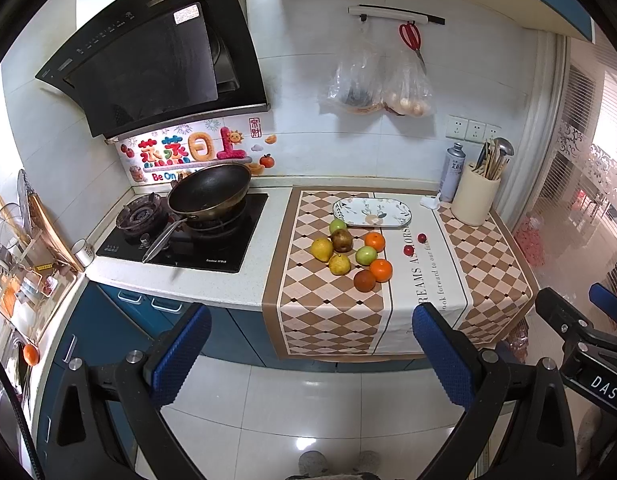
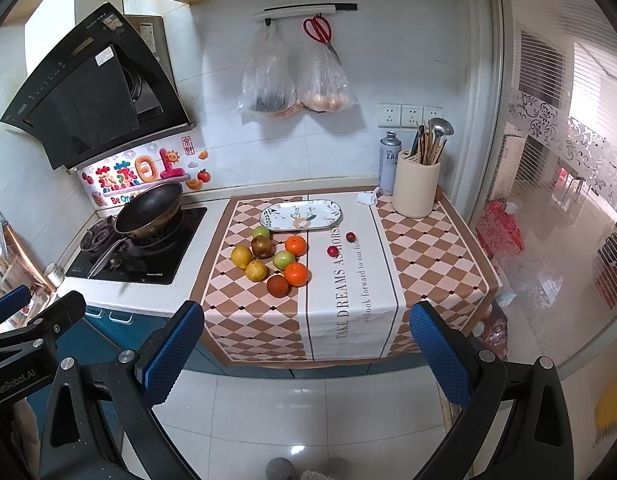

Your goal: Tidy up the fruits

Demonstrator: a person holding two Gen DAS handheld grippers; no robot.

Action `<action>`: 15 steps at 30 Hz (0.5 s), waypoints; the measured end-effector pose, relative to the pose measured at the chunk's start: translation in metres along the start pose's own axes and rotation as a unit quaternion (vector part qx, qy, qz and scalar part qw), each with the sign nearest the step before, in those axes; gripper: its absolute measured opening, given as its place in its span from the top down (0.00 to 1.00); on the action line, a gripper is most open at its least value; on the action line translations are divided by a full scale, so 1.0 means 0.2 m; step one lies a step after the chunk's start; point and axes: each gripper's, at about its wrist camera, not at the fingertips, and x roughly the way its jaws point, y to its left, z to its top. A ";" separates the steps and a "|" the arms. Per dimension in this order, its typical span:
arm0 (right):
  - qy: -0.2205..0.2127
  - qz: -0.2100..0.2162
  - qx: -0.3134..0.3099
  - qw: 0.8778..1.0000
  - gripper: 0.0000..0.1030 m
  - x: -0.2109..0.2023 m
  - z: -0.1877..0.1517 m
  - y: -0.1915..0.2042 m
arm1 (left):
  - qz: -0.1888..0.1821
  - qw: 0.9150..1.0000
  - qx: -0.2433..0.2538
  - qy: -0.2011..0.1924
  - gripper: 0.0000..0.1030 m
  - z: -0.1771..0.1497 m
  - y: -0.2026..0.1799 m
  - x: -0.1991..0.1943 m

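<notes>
Both grippers are held back from the counter, above the tiled floor, and nothing is touched by either. The left gripper (image 1: 312,344) is spread wide with nothing between its blue pads, and the right gripper (image 2: 302,340) is likewise released and empty. The fruits are gathered in a loose cluster on the checked cloth (image 2: 264,320), just in front of the oval plate (image 2: 302,214), which is left bare. In the cluster are counted two oranges (image 2: 296,245) (image 2: 296,273), two yellow pears (image 2: 241,257) (image 2: 255,270), two green apples (image 2: 284,260) (image 2: 261,232), a brown fruit (image 2: 262,246) and a dark red one (image 2: 278,285). Two small red fruits (image 2: 332,251) (image 2: 350,236) are set apart to the right, on the white strip of the cloth. A black wok (image 1: 208,192) is seen on the stove to the left, and a cream utensil holder (image 1: 475,196) is placed at the back right corner.
</notes>
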 end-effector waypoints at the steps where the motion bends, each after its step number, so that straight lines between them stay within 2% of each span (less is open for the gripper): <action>1: 0.000 0.000 0.000 1.000 0.00 0.00 0.00 0.01 | 0.000 1.000 0.000 0.000 0.00 0.00 0.00 0.00; 15: 0.000 0.003 0.002 1.000 0.00 0.02 0.00 -0.02 | -0.001 1.000 0.000 0.000 0.00 0.00 0.00 0.00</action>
